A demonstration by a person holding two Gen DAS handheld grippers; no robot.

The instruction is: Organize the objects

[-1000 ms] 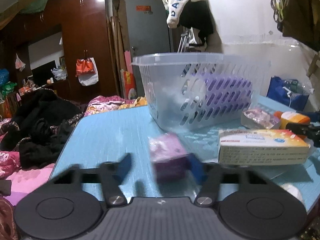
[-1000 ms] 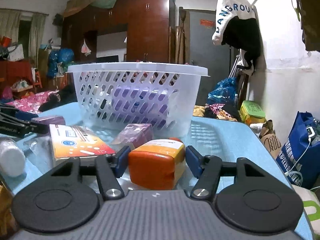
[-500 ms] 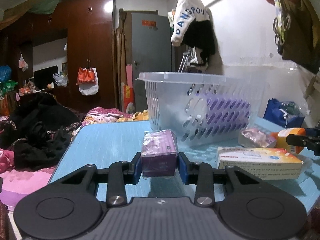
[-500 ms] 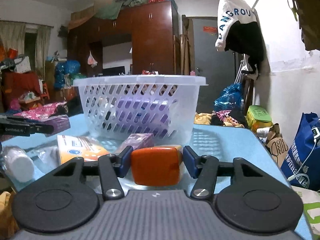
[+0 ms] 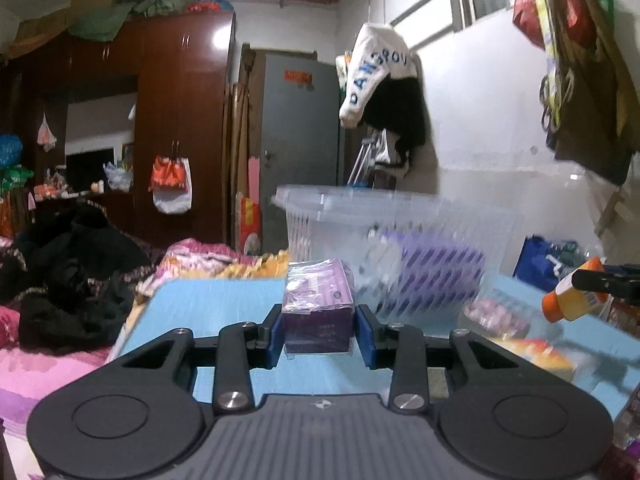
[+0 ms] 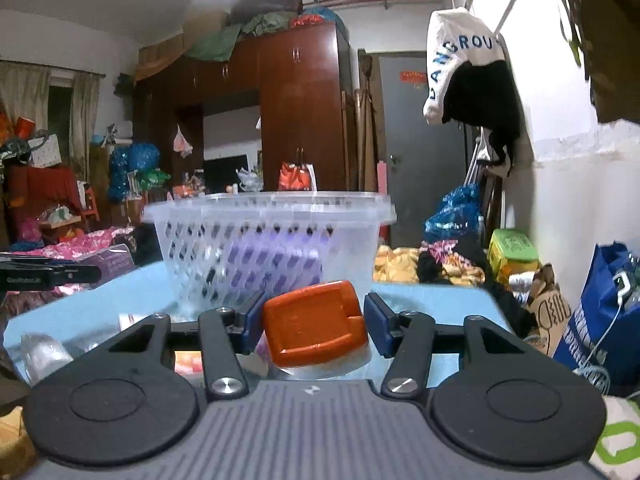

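My left gripper (image 5: 318, 330) is shut on a purple box (image 5: 319, 312) wrapped in clear film and holds it above the blue table (image 5: 212, 308). My right gripper (image 6: 315, 322) is shut on an orange-capped bottle (image 6: 316, 330), tilted and lifted off the table. The bottle also shows at the right of the left wrist view (image 5: 572, 298). A clear slotted basket (image 6: 268, 248) stands ahead of both grippers, with a purple pack inside; it also shows in the left wrist view (image 5: 400, 248).
An orange and white carton (image 5: 532, 354) and a pink packet (image 5: 496, 314) lie on the table right of the basket's front. A white bottle (image 6: 42, 354) lies at the table's left. Clothes pile (image 5: 68, 280) on the bed at left. A blue bag (image 6: 600, 316) stands right.
Both grippers closed on their objects and lifted them off the table. The left one rose with the purple box, the right one with the orange-capped bottle, which has tilted.
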